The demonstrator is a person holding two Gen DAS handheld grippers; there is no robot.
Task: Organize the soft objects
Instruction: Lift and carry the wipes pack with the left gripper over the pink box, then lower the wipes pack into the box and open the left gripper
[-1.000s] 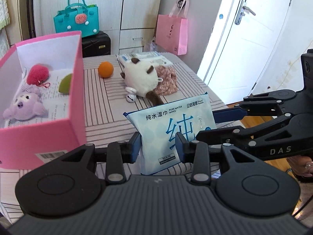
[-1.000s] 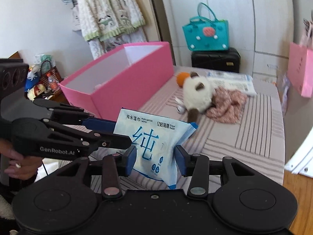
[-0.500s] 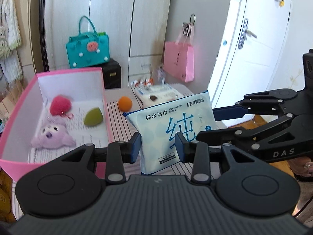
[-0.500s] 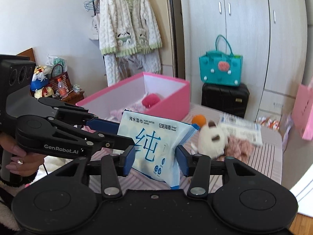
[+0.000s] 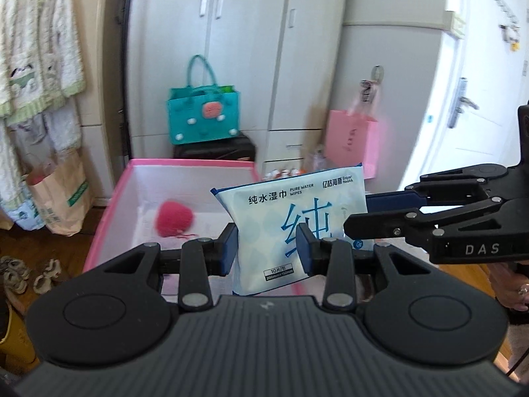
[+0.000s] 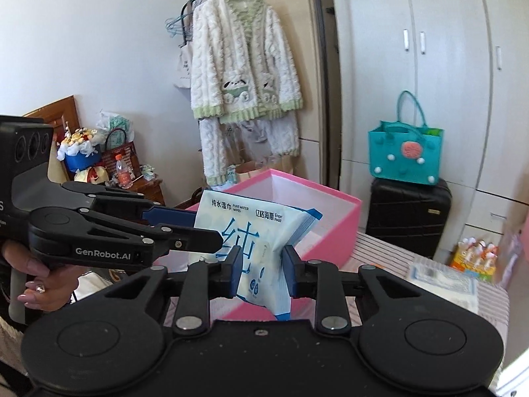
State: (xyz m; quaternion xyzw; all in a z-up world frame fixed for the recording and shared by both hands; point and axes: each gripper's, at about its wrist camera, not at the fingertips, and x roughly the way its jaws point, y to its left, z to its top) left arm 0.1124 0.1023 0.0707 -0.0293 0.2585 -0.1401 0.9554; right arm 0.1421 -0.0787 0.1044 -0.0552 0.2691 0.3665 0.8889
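Note:
A light-blue pack of wet wipes [image 5: 291, 221] is held in the air by both grippers. My left gripper [image 5: 267, 252] is shut on its lower left part. My right gripper [image 6: 261, 273] is shut on its lower end, seen in the right wrist view as the pack [image 6: 251, 231]. The pack hangs above the near right corner of the open pink box [image 5: 112, 205], which also shows in the right wrist view [image 6: 334, 231]. A pink fluffy toy [image 5: 173, 220] lies inside the box. The other toys in the box are hidden behind my left gripper.
A striped table [image 6: 390, 258] carries the box and a flat white pack [image 6: 443, 279]. Behind stand a black suitcase [image 6: 408, 215] with a teal bag [image 6: 405, 155], a pink paper bag [image 5: 352, 144], wardrobes, a door [image 5: 469, 125] and hanging clothes [image 6: 244, 76].
Both grippers lifted the wipes pack up from over the table and carried it left toward the pink box. The plush cat and orange ball dropped out of view.

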